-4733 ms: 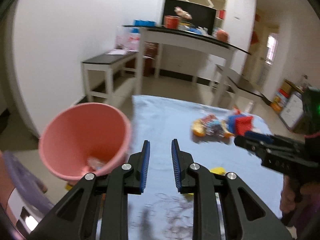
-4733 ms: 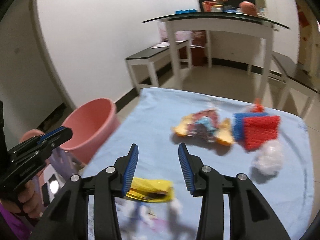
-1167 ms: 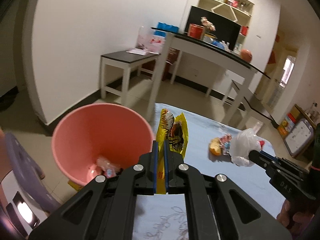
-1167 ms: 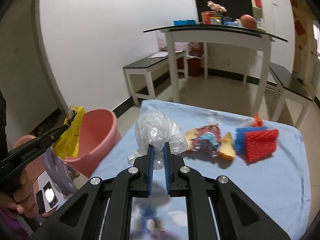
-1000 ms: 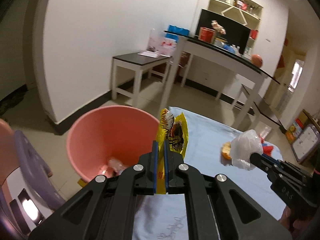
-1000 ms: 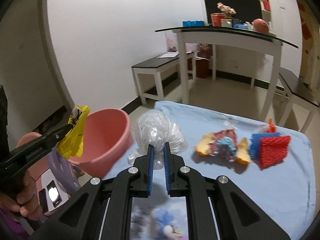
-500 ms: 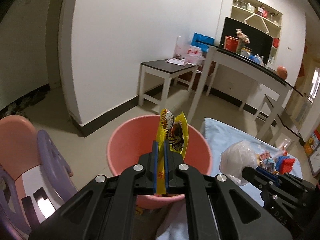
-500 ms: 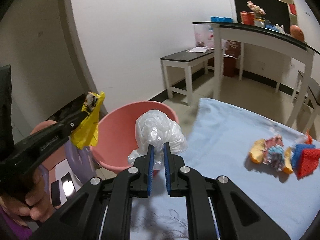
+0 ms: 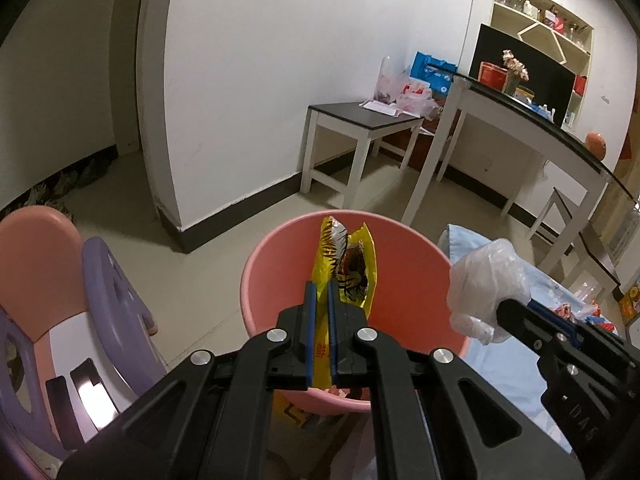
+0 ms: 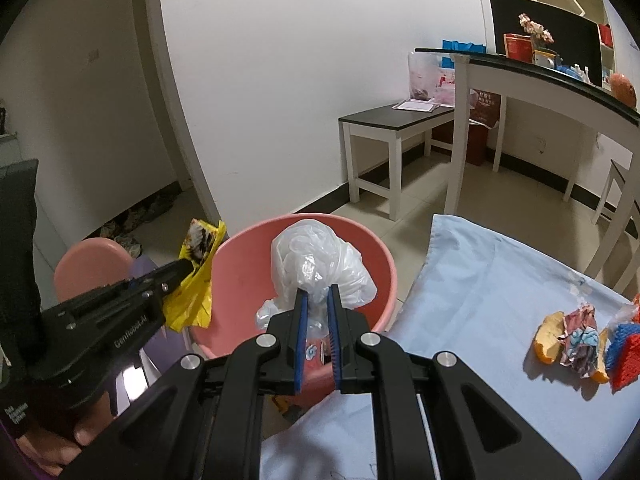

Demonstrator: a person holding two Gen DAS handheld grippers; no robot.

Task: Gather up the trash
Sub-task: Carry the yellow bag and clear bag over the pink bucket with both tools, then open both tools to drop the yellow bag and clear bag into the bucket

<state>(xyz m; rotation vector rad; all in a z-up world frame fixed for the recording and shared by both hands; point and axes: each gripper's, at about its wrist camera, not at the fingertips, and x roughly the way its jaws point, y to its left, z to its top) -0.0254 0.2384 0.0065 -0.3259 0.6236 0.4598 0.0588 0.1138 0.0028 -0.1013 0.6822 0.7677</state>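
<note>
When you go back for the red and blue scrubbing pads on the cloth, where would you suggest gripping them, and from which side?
Probably the red pad's upper edge, approached from above. The pads stand tilted on the blue cloth with that edge raised and free, while the crumpled wrapper crowds their left side.

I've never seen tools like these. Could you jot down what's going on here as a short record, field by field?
left gripper: shut on a yellow snack wrapper, in front of the pink bucket
right gripper: shut on a crumpled clear plastic bag, in front of the bucket's mouth
still on the blue cloth: orange peel with wrappers, red and blue scrubbers
beside the bucket: pink and purple stools
</note>
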